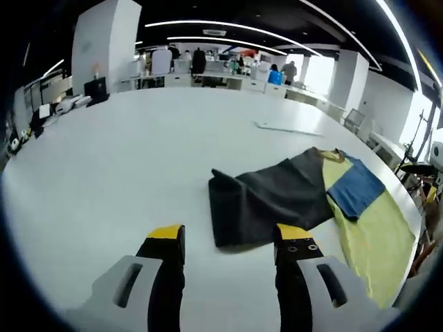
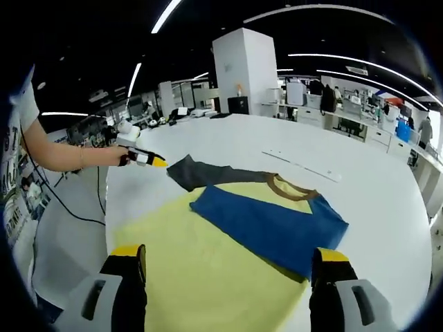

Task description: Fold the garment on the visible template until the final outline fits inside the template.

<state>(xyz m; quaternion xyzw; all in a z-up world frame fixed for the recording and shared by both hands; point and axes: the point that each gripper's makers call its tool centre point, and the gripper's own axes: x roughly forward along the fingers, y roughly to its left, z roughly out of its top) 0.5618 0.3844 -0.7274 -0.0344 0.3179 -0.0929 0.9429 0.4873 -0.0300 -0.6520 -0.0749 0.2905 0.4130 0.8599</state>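
Left gripper view: one garment (image 1: 325, 207) lies flat on the white desk (image 1: 124, 166), colour-blocked in dark grey, blue and pale yellow. No separate template outline can be made out. Left gripper (image 1: 228, 242) hovers just short of the grey sleeve end, jaws wide, empty. Right gripper view: right gripper (image 2: 228, 266) hangs over the yellow body, jaws wide, empty. Cloth looks light, limp, likely to sag and drag; best taken by pinching an edge or sleeve tip. Count: one garment, two grippers.
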